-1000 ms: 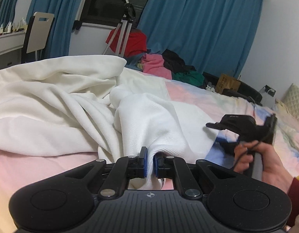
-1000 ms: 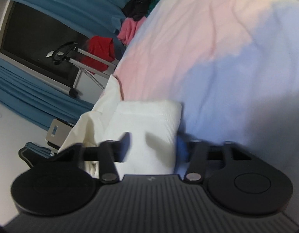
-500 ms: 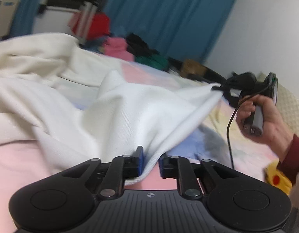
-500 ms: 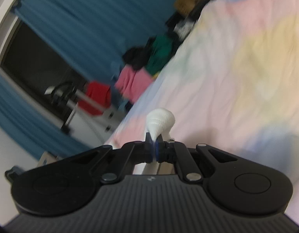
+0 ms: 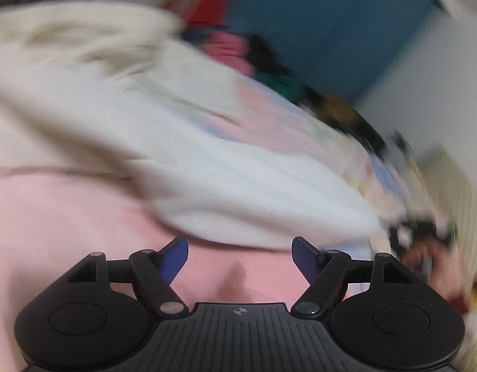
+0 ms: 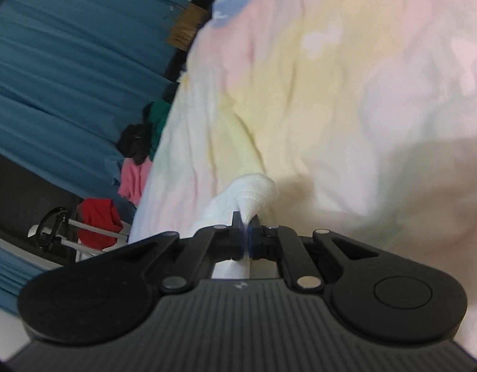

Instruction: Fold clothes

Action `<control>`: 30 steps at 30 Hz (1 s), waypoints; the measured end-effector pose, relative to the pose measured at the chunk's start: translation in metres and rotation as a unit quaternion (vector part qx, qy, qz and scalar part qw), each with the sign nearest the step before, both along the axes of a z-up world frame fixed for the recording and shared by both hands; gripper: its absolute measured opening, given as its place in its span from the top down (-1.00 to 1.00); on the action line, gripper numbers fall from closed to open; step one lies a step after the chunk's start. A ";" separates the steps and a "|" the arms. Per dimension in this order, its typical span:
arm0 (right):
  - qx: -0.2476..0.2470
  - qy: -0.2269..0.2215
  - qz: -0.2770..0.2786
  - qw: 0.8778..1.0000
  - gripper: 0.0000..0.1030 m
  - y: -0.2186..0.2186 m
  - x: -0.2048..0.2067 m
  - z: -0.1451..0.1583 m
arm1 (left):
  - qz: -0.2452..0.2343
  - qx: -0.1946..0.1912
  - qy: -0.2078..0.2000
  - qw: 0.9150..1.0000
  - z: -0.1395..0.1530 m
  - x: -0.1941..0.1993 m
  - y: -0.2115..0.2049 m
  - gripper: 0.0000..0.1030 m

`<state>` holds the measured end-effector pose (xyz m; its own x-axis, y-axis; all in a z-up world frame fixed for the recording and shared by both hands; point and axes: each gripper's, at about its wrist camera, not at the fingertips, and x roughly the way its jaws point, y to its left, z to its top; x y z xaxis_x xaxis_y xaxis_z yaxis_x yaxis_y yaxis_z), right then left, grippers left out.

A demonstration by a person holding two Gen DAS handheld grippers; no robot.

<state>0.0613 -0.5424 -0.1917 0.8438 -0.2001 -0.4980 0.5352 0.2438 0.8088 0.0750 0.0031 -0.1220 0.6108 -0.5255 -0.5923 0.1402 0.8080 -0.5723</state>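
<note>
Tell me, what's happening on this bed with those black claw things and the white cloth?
A person is folding a white garment on a bed with a pastel sheet, using a handheld gripper in each hand. The right gripper is clamped shut on a bunched end of the fabric. The left gripper has just been opening; its blue pads stand wide apart with nothing between them, and the cloth lies beyond them. The left view is blurred. More clothes are heaped by the blue curtains.
</note>
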 end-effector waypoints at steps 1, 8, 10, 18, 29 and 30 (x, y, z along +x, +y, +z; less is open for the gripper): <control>0.000 0.002 0.002 1.000 0.88 0.000 0.002 -0.001 | 0.033 -0.026 0.024 0.999 -0.003 0.003 0.018 -0.50; -0.024 0.003 0.012 1.000 0.88 0.008 0.004 0.007 | 0.274 -0.225 0.130 0.926 -0.040 0.005 0.138 -0.48; -0.027 0.006 0.011 1.000 0.88 0.008 0.007 0.007 | 0.334 -0.269 0.124 0.895 -0.047 0.004 0.167 -0.44; -0.052 0.031 0.006 0.998 0.88 0.005 -0.006 0.008 | 0.491 -0.262 0.083 0.827 -0.038 0.015 0.242 0.46; -0.108 0.031 -0.036 0.993 0.88 0.021 -0.024 0.042 | 0.448 -0.202 0.043 0.870 0.065 -0.026 0.327 0.87; -0.124 0.031 -0.044 0.991 0.88 0.025 -0.028 0.049 | 0.441 -0.208 0.050 0.872 0.070 -0.034 0.335 0.87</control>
<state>0.0332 -0.5172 -0.1422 0.7865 -0.3940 -0.4756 0.6106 0.3804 0.6946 0.0409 0.3385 -0.0518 0.8425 -0.0593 -0.5354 -0.4974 0.2957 -0.8155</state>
